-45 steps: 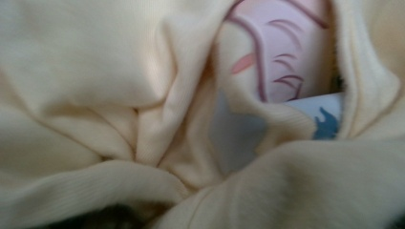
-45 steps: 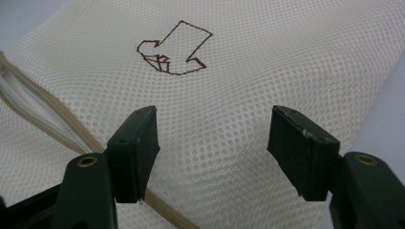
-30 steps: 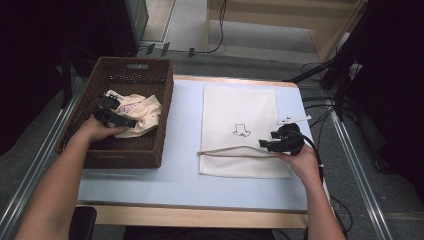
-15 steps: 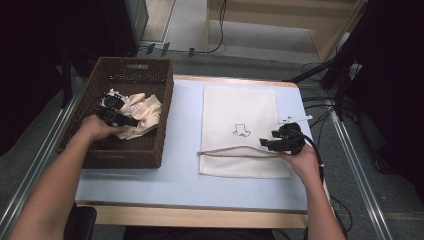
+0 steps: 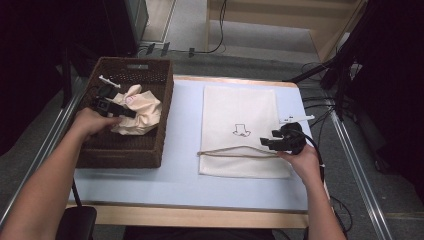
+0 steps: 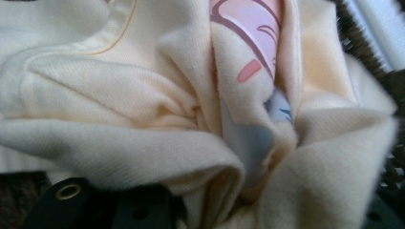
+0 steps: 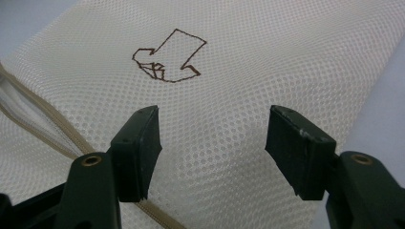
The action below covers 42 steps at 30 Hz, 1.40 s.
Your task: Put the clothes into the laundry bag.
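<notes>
Left gripper (image 5: 119,111): in my left hand, down in the brown wicker basket (image 5: 150,75), its jaws buried in the cream garment (image 5: 139,111); folds bunch right over the jaw base, so I take it as clamped on the cloth.
Cream garment: crumpled in the basket's far right part, against the right wall.
Print on garment (image 6: 248,28): pink with dark outlines and a pale blue patch; no letters I can read.
Right gripper (image 7: 212,152): jaws spread wide, holding nothing, just above the mesh laundry bag (image 5: 240,107).
Mesh laundry bag: flat on the pale blue table (image 5: 185,130), right of the basket, with a tan zipper (image 5: 235,154) across its near end.
Bag marking (image 7: 167,57): a small brown line drawing, no words.
</notes>
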Each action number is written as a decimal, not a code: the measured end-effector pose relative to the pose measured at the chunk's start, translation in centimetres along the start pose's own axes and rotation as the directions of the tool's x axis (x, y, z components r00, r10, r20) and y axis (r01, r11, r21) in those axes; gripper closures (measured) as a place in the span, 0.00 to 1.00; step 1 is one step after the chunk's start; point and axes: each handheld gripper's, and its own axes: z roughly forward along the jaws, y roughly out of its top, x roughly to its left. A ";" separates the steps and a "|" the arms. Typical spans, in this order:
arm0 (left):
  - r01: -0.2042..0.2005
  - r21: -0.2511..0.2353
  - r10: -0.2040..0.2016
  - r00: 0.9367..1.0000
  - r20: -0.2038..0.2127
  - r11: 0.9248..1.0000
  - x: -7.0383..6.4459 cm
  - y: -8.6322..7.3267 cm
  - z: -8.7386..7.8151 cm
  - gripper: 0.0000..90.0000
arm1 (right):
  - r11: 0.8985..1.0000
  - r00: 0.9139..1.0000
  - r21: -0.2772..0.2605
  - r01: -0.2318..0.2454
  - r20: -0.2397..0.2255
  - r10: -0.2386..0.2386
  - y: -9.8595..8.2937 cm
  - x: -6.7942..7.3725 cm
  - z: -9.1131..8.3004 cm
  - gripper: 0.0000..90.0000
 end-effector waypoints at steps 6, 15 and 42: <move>0.002 -0.033 -0.002 1.000 0.015 0.999 -0.4 1.1 -2.4 0.69 | 1.000 1.000 -0.001 -0.007 0.000 0.007 0.0 -0.1 -0.1 0.41; -0.034 -0.049 0.034 0.999 0.001 0.998 -1.8 3.3 -6.2 0.69 | 1.000 1.000 -0.006 -0.015 -0.009 0.015 0.0 -0.1 -0.2 0.41; -0.146 -0.144 0.154 0.987 0.045 0.979 -7.3 7.0 -13.0 0.69 | 0.999 0.999 -0.029 -0.031 -0.020 0.030 -0.1 -0.3 -0.6 0.42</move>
